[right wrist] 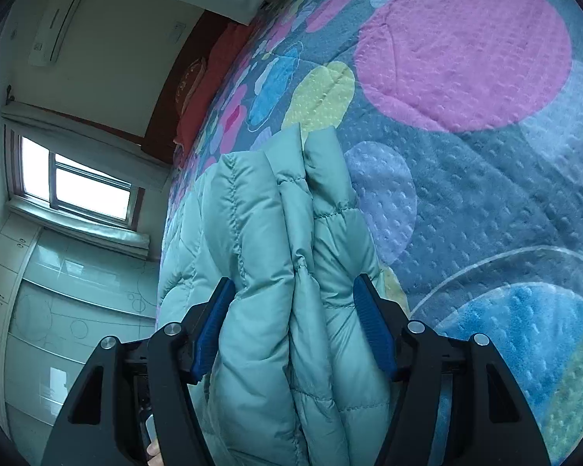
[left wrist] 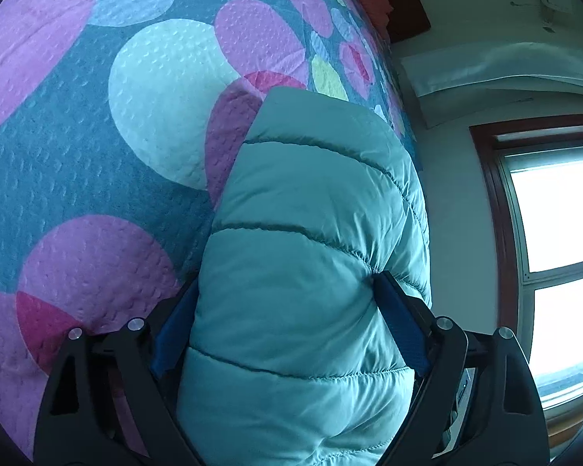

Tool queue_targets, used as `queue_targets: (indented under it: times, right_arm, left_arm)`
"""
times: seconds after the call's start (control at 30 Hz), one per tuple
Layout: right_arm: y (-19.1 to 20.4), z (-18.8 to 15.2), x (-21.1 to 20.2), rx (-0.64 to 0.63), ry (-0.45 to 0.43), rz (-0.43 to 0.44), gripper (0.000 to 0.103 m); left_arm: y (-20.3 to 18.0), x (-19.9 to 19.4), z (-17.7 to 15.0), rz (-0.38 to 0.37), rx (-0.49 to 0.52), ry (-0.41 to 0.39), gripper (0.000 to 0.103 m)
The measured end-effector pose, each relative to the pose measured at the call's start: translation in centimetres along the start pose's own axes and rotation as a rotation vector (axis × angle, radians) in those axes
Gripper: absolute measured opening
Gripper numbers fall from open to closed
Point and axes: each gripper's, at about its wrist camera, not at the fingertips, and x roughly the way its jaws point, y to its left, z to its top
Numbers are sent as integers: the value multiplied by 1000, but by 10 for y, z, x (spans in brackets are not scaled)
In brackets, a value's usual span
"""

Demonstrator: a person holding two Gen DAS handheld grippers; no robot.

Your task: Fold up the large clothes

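Note:
A puffy teal quilted jacket [left wrist: 311,209] lies on a bed with a circle-patterned quilt [left wrist: 77,163]. My left gripper [left wrist: 287,283] is shut on a thick folded bundle of the jacket, blue pads [left wrist: 402,322] pressing both sides. In the right wrist view the same jacket [right wrist: 276,225] shows as several stacked folded layers. My right gripper [right wrist: 295,287] is shut on those layers, a blue pad [right wrist: 373,326] on each side. The jacket's far end rests on the quilt [right wrist: 486,194].
Red pillows [right wrist: 210,89] and a dark headboard [left wrist: 404,4] sit at the bed's far end. A window [left wrist: 555,225] and a white wall lie beside the bed. A wall air conditioner [right wrist: 54,27] and white cabinets [right wrist: 58,310] show in the right wrist view.

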Motion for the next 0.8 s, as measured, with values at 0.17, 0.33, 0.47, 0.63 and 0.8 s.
queue_targets:
  times: [0.17,0.33,0.47,0.63,0.8]
  right_arm:
    - [3,-3,5,-41,0,-4,61]
    - [4,-9,9,-62,8,-1,49]
    - [5,-11,9,-64,1,11,38]
    - [18,-14,13,-84,-33,16,27]
    - [30,-18,15,-100,-51,43,21]
  left_arm:
    - [-5,6,-2,19,34,3,76]
    - [-11,8,-4,42,58,-3,58]
    - [-16,5,-4,41,85,-9,48]
    - [-22,-1,-3,33,124,-24,41]
    - [-22,-11,3,27,139,-41,39]
